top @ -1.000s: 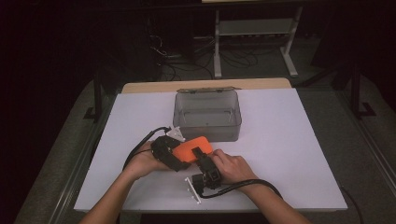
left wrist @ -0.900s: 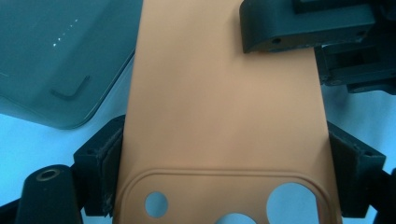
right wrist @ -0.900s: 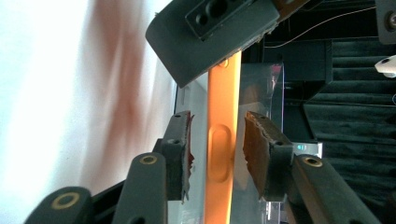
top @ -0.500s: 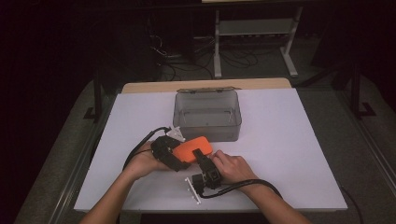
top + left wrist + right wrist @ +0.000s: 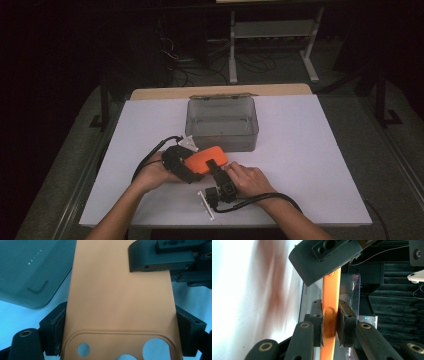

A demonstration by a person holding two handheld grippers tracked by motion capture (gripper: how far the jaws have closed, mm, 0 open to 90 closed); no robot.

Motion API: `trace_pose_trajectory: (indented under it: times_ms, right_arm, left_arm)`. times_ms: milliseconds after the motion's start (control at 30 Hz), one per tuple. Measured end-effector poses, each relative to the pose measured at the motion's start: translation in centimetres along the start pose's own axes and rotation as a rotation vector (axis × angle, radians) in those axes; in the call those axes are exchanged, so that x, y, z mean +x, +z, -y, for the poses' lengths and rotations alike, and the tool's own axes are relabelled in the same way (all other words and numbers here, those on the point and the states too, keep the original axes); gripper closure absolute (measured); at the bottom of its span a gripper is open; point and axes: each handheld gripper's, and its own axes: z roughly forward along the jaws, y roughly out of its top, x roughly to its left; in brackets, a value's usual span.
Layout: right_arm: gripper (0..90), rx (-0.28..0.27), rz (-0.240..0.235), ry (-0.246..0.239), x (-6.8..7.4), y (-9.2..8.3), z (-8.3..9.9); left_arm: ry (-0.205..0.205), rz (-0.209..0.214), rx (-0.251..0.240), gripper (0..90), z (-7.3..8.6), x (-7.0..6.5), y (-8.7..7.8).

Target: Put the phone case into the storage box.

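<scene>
Dim room, bright tabletop, close-ups blurred

My table (image 5: 310, 165) has a white top with a bare wooden strip along its far edge; the empty grey see-through box (image 5: 222, 122) stands directly on it, towards the far middle

Orange silicone phone case (image 5: 206, 159) sat over white table (image 5: 310, 165), just in front of clear plastic box (image 5: 222, 122). Left gripper (image 5: 187, 165) lay at case's left, right gripper (image 5: 216, 172) before it. Box stood mid-table, toward far edge.
</scene>
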Motion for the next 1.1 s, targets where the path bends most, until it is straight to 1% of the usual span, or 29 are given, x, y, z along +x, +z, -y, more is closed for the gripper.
trace_pose_trajectory:
  times_ms: [233, 267, 333, 467, 600, 800, 900, 933, 967, 1000, 1033, 1100]
  right_arm:
    - [78.3, 0.008, 0.016, -0.013, 0.04, 0.03, -0.02]
    - [78.5, 0.007, 0.021, -0.016, 0.10, 0.06, -0.01]
    - [79.0, 0.010, 0.027, -0.023, 0.15, 0.06, -0.04]
    - [80.3, 0.011, 0.038, -0.024, 0.12, -0.04, -0.04]
    - [81.1, 0.011, 0.039, -0.017, 0.03, -0.13, -0.03]
    - [81.4, 0.010, 0.041, -0.022, -0.05, -0.20, -0.01]
    - [81.5, 0.011, 0.048, -0.024, -0.13, -0.21, 0.05]
    - [81.6, 0.011, 0.047, -0.021, -0.16, -0.22, 0.06]
    - [82.0, 0.012, 0.047, -0.023, -0.18, -0.23, 0.07]
    - [82.2, 0.010, 0.033, -0.028, -0.18, -0.22, 0.08]
    - [82.2, 0.009, 0.039, -0.028, -0.09, -0.21, 0.08]
    - [82.2, 0.011, 0.034, -0.025, -0.11, -0.24, 0.05]
  left_arm:
    - [-0.011, 0.004, -0.002, 15.6, -0.02, 0.08, 0.01]
    - [-0.018, 0.005, -0.007, 15.6, -0.02, 0.05, 0.04]
    - [-0.014, 0.006, -0.002, 15.5, -0.02, 0.07, 0.04]
    - [-0.021, 0.012, -0.014, 15.5, -0.02, 0.02, 0.02]
    - [-0.022, 0.018, -0.017, 15.4, -0.03, 0.01, -0.01]
    - [-0.026, 0.028, -0.022, 15.0, -0.03, 0.07, -0.07]
    - [-0.023, 0.027, -0.032, 14.6, -0.06, 0.06, -0.17]
    - [-0.017, 0.023, -0.041, 14.7, -0.05, -0.01, -0.17]
    - [-0.005, 0.014, -0.039, 14.8, -0.06, -0.08, -0.21]
    - [-0.003, 0.012, -0.039, 14.8, -0.07, -0.16, -0.21]
    - [-0.003, 0.015, -0.041, 14.7, -0.05, -0.18, -0.16]
    - [0.000, 0.015, -0.047, 14.5, -0.03, -0.17, -0.20]
